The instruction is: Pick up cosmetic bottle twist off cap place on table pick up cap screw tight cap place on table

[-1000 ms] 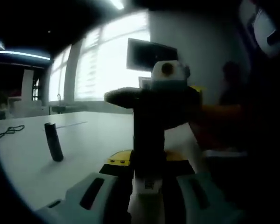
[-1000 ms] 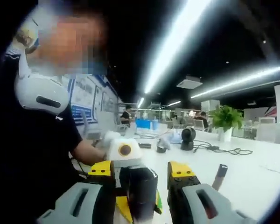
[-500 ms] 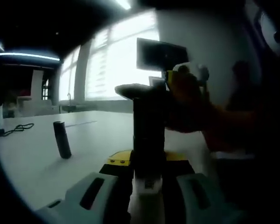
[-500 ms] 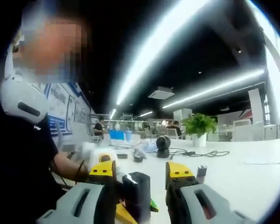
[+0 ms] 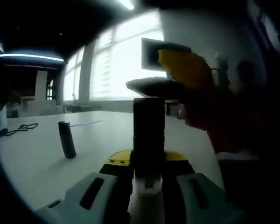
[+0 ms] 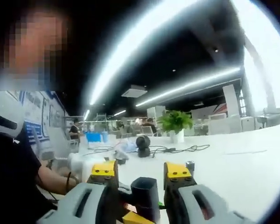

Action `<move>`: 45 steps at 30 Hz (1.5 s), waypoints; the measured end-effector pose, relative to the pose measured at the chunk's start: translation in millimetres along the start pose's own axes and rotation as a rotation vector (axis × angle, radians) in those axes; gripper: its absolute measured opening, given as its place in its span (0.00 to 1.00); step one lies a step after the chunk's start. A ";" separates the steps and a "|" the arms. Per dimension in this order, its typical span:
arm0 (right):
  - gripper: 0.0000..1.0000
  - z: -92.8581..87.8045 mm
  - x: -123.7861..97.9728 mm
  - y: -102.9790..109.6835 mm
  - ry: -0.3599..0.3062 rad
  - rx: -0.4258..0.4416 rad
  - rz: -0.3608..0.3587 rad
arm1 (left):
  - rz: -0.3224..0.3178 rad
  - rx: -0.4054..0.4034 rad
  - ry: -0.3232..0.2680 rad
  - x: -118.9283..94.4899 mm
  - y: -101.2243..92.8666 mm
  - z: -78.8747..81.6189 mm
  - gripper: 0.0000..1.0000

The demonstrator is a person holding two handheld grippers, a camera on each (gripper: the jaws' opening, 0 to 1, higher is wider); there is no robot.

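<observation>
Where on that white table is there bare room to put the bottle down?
The table is bare between the small dark tube and the left gripper holding the bottle. In the right gripper view, the table's right side is bare; the far end by the plant and cables is crowded.

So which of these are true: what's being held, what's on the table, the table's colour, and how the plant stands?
1. The left gripper holds a dark bottle upright. True.
2. The table is dark wood. False: it is white.
3. A small dark cylinder stands on the table, apart from the held bottle. True.
4. The potted plant lies tipped over. False: it stands upright on the table.
5. A cable lies on the table near the plant. True.
</observation>
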State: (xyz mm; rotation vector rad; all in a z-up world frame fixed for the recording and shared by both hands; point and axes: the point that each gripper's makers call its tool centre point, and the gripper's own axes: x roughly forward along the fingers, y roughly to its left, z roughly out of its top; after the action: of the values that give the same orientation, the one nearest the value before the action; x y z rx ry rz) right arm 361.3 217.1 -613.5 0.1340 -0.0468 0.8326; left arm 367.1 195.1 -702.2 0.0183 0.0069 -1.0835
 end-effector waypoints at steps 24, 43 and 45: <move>0.28 -22.4 2.9 -6.9 0.041 -0.122 -0.387 | 0.014 0.005 -0.002 -0.5 1.6 0.3 0.13; 0.17 -31.0 -2.0 -13.0 0.051 -0.093 -0.420 | 0.012 0.010 -0.005 -0.1 1.3 0.9 0.13; 0.17 -31.3 -1.9 -12.3 0.048 -0.084 -0.416 | 0.012 0.011 -0.004 0.0 1.1 1.0 0.13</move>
State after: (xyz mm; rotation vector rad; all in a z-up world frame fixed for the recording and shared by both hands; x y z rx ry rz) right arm 368.8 211.8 -646.0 0.0413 -0.0075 0.4173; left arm 368.0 195.6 -701.2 0.0262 -0.0029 -1.0719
